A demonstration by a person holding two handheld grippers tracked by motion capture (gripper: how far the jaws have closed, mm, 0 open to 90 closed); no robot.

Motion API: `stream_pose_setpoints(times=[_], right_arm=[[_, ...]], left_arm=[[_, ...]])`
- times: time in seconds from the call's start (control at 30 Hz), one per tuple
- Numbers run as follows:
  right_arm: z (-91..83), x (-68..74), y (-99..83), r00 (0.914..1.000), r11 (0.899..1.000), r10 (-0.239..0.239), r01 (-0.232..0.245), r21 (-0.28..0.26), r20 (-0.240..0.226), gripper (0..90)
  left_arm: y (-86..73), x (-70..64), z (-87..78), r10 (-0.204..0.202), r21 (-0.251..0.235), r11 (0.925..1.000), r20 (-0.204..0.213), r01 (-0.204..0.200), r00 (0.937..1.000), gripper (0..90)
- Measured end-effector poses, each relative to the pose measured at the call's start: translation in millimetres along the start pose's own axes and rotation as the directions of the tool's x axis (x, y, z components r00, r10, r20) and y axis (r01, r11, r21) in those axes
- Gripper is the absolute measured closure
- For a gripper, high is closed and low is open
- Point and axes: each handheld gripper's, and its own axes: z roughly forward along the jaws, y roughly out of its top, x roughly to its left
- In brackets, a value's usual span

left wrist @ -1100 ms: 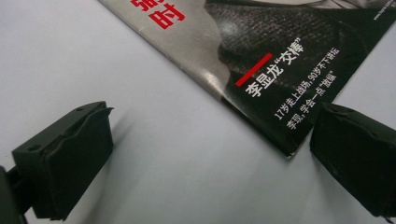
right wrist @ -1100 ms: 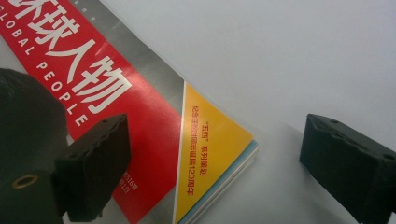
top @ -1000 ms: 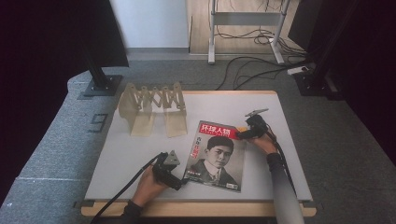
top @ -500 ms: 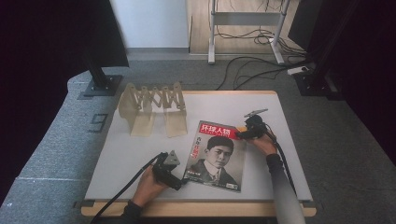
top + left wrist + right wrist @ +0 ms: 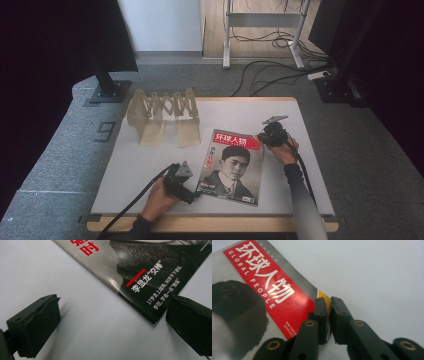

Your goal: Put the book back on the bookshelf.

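Lying flat on the white table (image 5: 150,165), right of centre, a magazine (image 5: 232,167) has its far right corner pinched between the nearly closed jaws of the right gripper (image 5: 327,305). The left gripper (image 5: 110,322), jaws spread wide and holding nothing, rests at the magazine's near left corner. A folding wooden rack (image 5: 164,116) stands far left.

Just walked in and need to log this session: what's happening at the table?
A person is working on a magazine that lies flat on the white table, with a hand-held gripper in each hand. The right hand-held gripper has its jaws closed on the cover's top corner beside the red title banner. The left hand-held gripper sits open at the magazine's lower corner, one jaw close to that corner, gripping nothing. A folding wooden rack stands untouched at the back of the table.
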Motion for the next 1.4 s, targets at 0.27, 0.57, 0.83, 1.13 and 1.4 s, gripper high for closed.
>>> stream_pose_setpoints(times=[0.27, 0.57, 0.83, 1.13, 1.4], right_arm=[[-22.1, 4.9, 9.3, 0.9984, 1.000, -0.002, 0.001, -0.024, -0.056, 85.6], [-53.0, 15.7, 24.8, 0.9887, 0.997, -0.001, -0.010, -0.076, -0.150, 86.0], [-75.4, 24.3, 37.5, 0.9816, 0.995, -0.028, 0.010, -0.096, -0.189, 86.0], [-105.8, 34.9, 53.8, 0.9814, 0.991, -0.078, 0.057, -0.120, -0.176, 86.0], [-141.3, 46.2, 71.7, 0.9747, 0.977, -0.140, 0.108, -0.181, -0.174, 86.1]], left_arm=[[0.1, 0.1, -0.2, 0.000, 0.002, 1.0000, 0.002, 0.000, 1.0000, 0.0], [0.2, 1.0, -0.5, 0.000, 0.003, 1.0000, 0.005, 0.000, 1.0000, 0.0], [0.6, 5.0, -2.3, -0.004, 0.003, 1.0000, 0.036, 0.004, 0.9993, 0.0], [10.7, 14.2, -2.6, -0.010, -0.005, 0.9999, 0.120, 0.011, 0.9927, 0.6], [37.3, 19.4, -8.3, 0.022, -0.028, 0.9995, 0.145, -0.018, 0.9891, 5.9]])
